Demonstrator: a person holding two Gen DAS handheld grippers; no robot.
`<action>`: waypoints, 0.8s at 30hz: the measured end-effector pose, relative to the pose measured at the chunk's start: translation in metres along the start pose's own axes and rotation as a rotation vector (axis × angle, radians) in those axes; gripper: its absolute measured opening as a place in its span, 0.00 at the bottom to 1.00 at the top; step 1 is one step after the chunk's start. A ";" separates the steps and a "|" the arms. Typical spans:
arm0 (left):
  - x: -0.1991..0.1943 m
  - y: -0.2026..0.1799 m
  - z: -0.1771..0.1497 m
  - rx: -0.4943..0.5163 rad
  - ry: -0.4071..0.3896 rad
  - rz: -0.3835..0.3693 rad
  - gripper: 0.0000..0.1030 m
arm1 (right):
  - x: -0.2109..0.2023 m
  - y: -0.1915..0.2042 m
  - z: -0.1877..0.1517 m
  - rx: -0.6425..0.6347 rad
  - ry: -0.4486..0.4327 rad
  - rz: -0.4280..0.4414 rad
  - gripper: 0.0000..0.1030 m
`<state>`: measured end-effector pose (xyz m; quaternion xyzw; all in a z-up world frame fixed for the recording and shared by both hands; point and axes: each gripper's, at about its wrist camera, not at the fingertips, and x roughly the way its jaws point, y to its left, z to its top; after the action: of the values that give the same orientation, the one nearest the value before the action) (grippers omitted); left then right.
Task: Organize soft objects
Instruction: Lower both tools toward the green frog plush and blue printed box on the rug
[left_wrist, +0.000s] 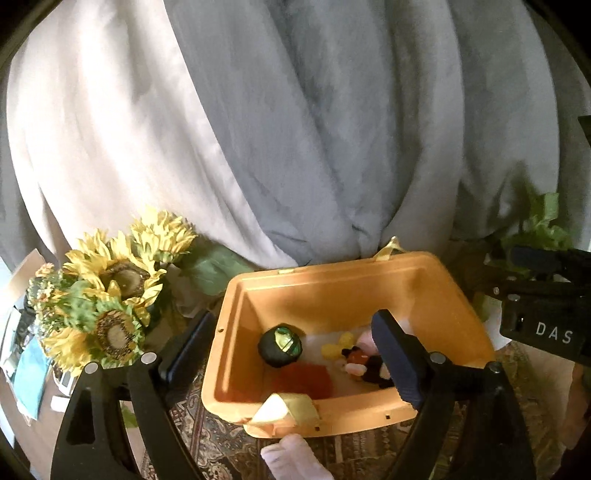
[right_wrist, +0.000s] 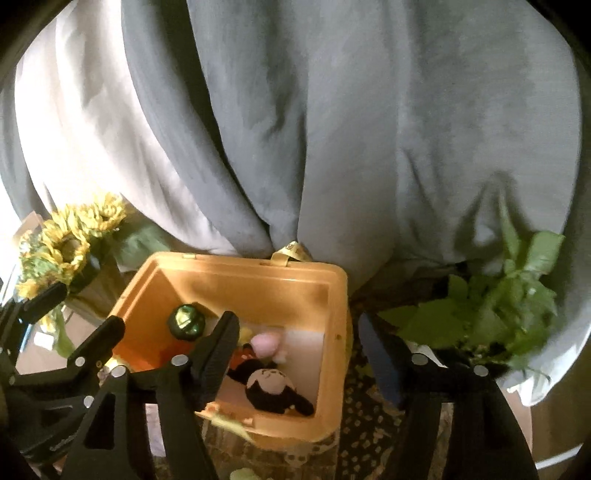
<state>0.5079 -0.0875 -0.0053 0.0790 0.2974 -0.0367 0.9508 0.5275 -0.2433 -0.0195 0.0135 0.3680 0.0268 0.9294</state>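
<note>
Both grippers are hovering with jaws spread wide and holding nothing: the left gripper and right gripper are each straddling an orange bin. Between the jaws, from left to right, a dark green ball, a yellow toy and a black plush are lying inside. Sunflowers are standing left of the jaws.

Daylight enters from the left, bleaching the curtain there and striking the orange bin's far wall, while its interior sits in shadow. Both fisheye views bow heavily, corners vignetted black; leaves at right smear with blur.
</note>
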 end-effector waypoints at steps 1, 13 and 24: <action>-0.007 -0.002 -0.002 -0.001 -0.012 -0.001 0.85 | -0.007 -0.001 -0.002 0.006 -0.011 -0.003 0.70; -0.060 -0.014 -0.024 0.018 -0.098 -0.006 0.91 | -0.061 -0.011 -0.037 0.053 -0.065 -0.043 0.76; -0.087 -0.026 -0.050 0.025 -0.132 -0.024 0.94 | -0.089 -0.016 -0.071 0.058 -0.074 -0.081 0.81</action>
<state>0.4051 -0.1028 0.0009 0.0848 0.2346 -0.0570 0.9667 0.4151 -0.2639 -0.0109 0.0265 0.3343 -0.0220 0.9419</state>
